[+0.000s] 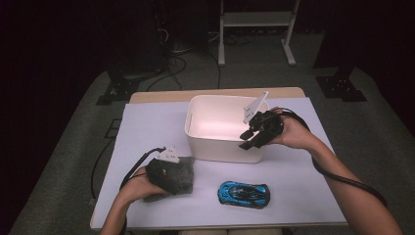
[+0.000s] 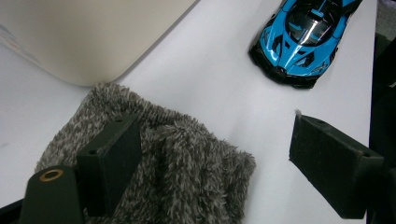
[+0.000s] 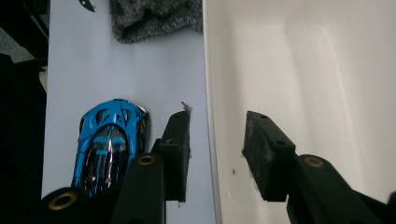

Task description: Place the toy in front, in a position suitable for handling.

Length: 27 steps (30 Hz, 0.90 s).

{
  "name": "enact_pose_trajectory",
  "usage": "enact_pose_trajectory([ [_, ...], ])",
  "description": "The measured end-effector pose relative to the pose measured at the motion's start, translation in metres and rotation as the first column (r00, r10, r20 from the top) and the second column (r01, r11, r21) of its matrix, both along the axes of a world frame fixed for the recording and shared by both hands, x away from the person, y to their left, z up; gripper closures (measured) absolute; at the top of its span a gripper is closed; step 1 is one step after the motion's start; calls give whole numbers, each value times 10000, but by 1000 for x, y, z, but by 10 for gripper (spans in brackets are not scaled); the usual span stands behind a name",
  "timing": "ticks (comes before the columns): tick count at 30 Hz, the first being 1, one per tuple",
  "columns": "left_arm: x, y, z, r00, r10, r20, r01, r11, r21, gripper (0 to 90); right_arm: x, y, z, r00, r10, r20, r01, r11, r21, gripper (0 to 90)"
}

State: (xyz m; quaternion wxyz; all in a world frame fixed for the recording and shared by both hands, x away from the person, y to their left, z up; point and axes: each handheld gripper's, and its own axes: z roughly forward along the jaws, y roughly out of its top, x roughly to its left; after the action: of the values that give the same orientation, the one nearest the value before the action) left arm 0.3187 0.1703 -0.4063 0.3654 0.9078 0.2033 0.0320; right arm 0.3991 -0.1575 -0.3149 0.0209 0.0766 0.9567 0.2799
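Now, scene: a table covered with a white sheet (image 1: 147,127); a white bin (image 1: 222,128) stands at its middle.
Left gripper (image 1: 169,171): rests low on a grey fuzzy cloth (image 2: 187,172) at the near left of the sheet; its jaws stand wide apart; one jaw lies on the cloth, the other over bare sheet; the pads do not press on it.
Right gripper (image 1: 250,137): held over the bin's near right rim; its jaws are partly apart with nothing between them; one jaw hangs outside the wall, the other inside above the pale bin floor.
Blue toy car (image 1: 244,194): on the sheet in front of the bin, near the front edge, right of the cloth, apart from both.
Grey fuzzy cloth: lies just beside the bin's near left corner.
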Motion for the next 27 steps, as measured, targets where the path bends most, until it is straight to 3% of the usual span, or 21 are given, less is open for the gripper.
enact_pose_trajectory([
  [4, 0, 1, 0, 10000, 38, -16, -38, 10000, 41, 164, 1, 12, -4, 9999, 65, 118, -65, 10000, -53, 716],
  [10, 1, 3, -2, 10000, 53, -40, -52, 9999, 112, 164, 1, 10, -7, 10000, 78, -54, -78, 9999, 99, 854],
  [13, 0, 3, -2, 10000, 59, -42, -59, 9999, 115, 164, -1, 8, -7, 9999, 21, 153, -22, 10000, 38, 861],
  [22, -2, 3, -2, 9999, 98, -47, -98, 9999, 82, 164, -3, -8, -6, 9996, -260, -145, 261, 9997, 42, 847],
  [27, -2, 3, -2, 10000, 68, -66, -67, 9999, 96, 164, -5, -14, -6, 9991, -416, -7, 416, 9991, 84, 851],
])
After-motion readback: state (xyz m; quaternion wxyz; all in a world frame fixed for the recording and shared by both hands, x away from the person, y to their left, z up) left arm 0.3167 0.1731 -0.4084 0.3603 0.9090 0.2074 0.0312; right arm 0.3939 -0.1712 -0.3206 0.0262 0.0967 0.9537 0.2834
